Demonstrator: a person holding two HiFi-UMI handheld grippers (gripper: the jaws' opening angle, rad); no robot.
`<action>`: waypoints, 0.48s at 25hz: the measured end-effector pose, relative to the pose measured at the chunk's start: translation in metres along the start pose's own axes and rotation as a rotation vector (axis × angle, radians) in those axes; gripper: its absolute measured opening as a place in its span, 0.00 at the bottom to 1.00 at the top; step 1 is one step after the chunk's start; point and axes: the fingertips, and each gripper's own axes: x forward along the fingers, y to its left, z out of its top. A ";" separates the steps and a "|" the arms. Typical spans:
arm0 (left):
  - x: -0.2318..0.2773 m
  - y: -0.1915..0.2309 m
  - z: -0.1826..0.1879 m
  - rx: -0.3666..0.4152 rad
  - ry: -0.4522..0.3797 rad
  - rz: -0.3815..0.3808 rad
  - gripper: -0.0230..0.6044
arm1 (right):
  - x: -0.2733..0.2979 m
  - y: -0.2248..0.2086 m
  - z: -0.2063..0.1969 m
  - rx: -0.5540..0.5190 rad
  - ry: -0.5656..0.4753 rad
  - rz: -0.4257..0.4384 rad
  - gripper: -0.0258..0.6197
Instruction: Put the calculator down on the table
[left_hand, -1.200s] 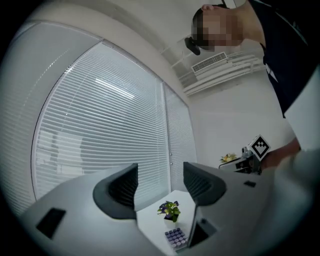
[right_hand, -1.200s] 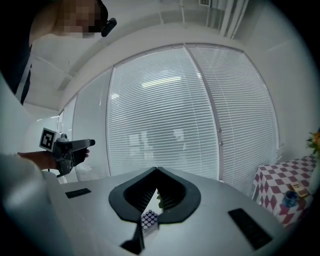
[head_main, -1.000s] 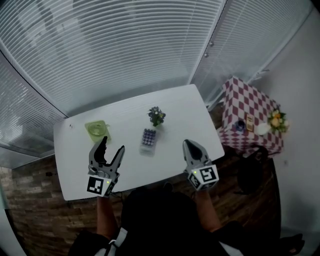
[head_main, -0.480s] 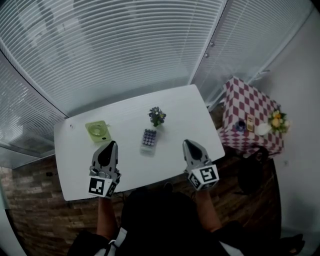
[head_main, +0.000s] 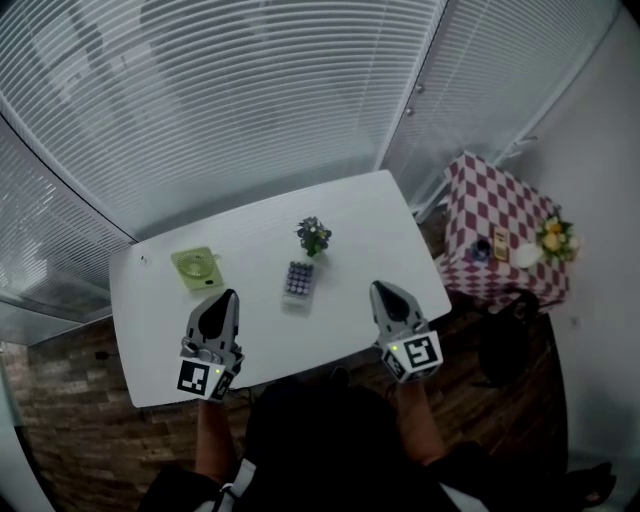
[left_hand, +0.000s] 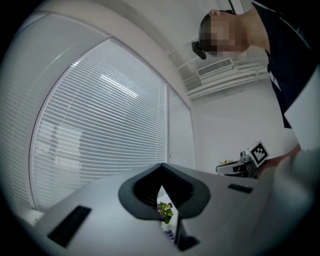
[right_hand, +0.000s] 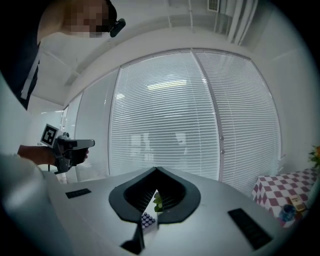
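Both our left gripper (head_main: 226, 297) and right gripper (head_main: 383, 289) are shut, empty, at the white rectangular table's (head_main: 370, 215) near edge; the purple-keyed grey calculator (head_main: 298, 280) lies between them, mid-surface.

Just ahead of the left gripper (head_main: 228, 297) lies a green square object (head_main: 196, 267), ahead between the grippers a small potted plant (head_main: 313, 234), and well right of the right gripper (head_main: 382, 289) a checked-cloth side table (head_main: 497, 225).

Past the meeting jaws of the right gripper (right_hand: 156, 172) we are getting only slivers of the calculator (right_hand: 145, 220) and plant (right_hand: 158, 202); items on the checkered table (head_main: 490, 200) are resolving too small to identify.
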 end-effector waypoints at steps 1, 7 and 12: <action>0.000 0.001 0.000 -0.001 -0.002 0.001 0.05 | -0.001 -0.001 0.001 -0.006 0.001 -0.001 0.05; -0.003 0.004 -0.003 0.018 0.030 0.015 0.05 | -0.004 -0.002 0.003 -0.016 -0.001 0.000 0.05; -0.002 0.004 -0.001 0.007 0.011 0.024 0.05 | -0.006 -0.005 0.001 -0.022 0.000 -0.005 0.05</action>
